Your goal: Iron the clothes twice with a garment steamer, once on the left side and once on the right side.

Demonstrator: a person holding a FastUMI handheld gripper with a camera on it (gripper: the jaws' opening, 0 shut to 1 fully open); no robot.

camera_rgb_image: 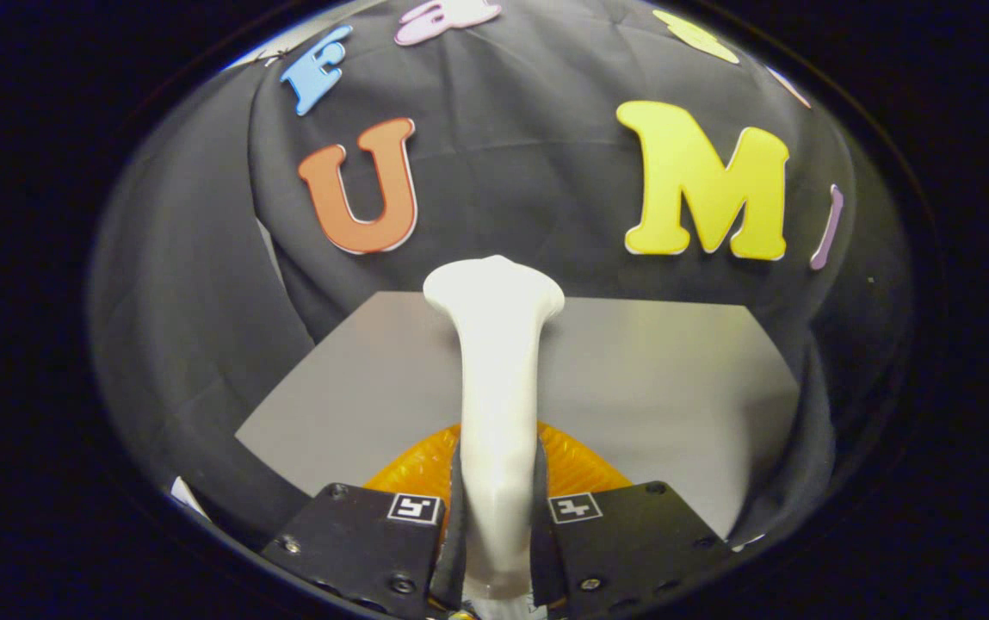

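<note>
So the gripper is clamped on the garment steamer, both fingers pressing in on the white handle from left and right. No gap to speak of, the dark pads are snug against the plastic on each side. Each finger block has a little black-and-white square marker on top, one left of the handle and one right.

The steamer itself is a smooth white thing that runs straight away from the fingers toward the far side. It's narrow where it's pinched, then flares out into a wider rounded head at the far end. That head sits in front of the line where the table meets the black cloth wall. Can't tell if the head touches anything; it looks held up over the table.

Just under the handle, right ahead of the fingers, there's an orange ribbed object poking out on both sides of the steamer. It has a textured, grooved surface and a rounded edge. Most of it is hidden by the handle and the gripper, so I can't say what it is exactly.

Beyond that is the grey table, flat and plain, stretching off to the left and right. Black cloth drapes around it on the left, right and far sides.
</note>
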